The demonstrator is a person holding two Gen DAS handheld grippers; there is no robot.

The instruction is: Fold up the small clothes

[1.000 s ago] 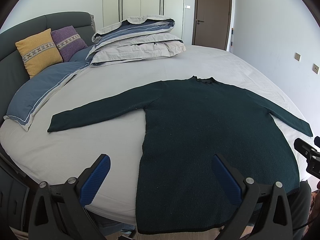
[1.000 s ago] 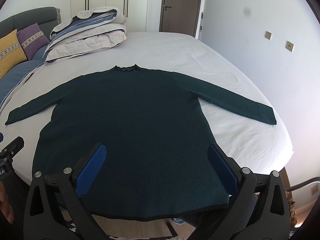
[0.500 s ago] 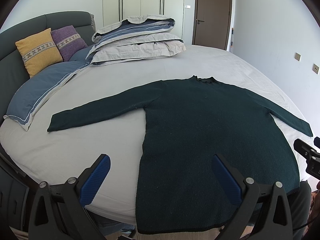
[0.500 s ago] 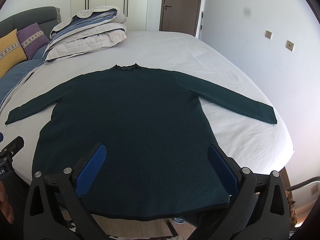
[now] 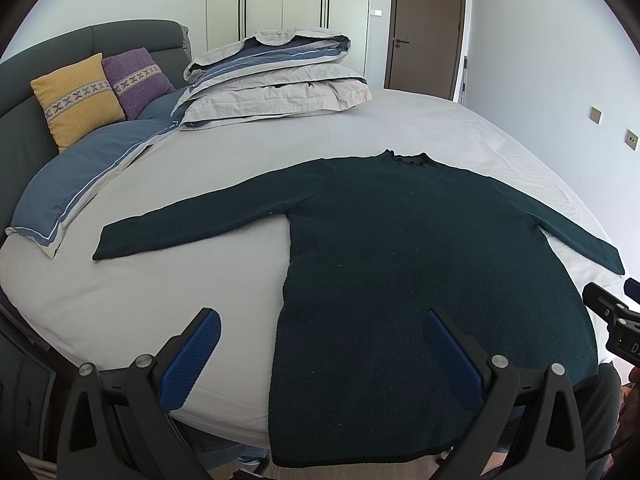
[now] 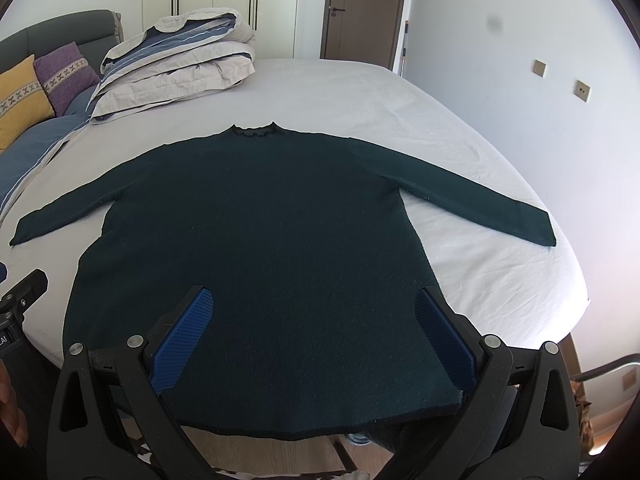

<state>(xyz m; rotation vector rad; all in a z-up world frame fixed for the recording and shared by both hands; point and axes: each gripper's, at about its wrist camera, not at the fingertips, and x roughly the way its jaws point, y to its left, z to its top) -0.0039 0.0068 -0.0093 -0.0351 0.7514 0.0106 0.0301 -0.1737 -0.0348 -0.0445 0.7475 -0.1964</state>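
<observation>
A dark green long-sleeved sweater lies flat on the white bed, collar away from me, both sleeves spread out, hem hanging a little over the near edge. My left gripper hovers open above the sweater's lower left edge, holding nothing. Above the lower middle of the sweater, my right gripper is open too, with nothing between its blue pads. Each gripper's black body shows at the edge of the other's view.
A folded grey-and-blue duvet sits at the far side of the bed. Yellow and purple cushions lean on the grey headboard at left, with a blue pillow below them. Wall and door stand beyond.
</observation>
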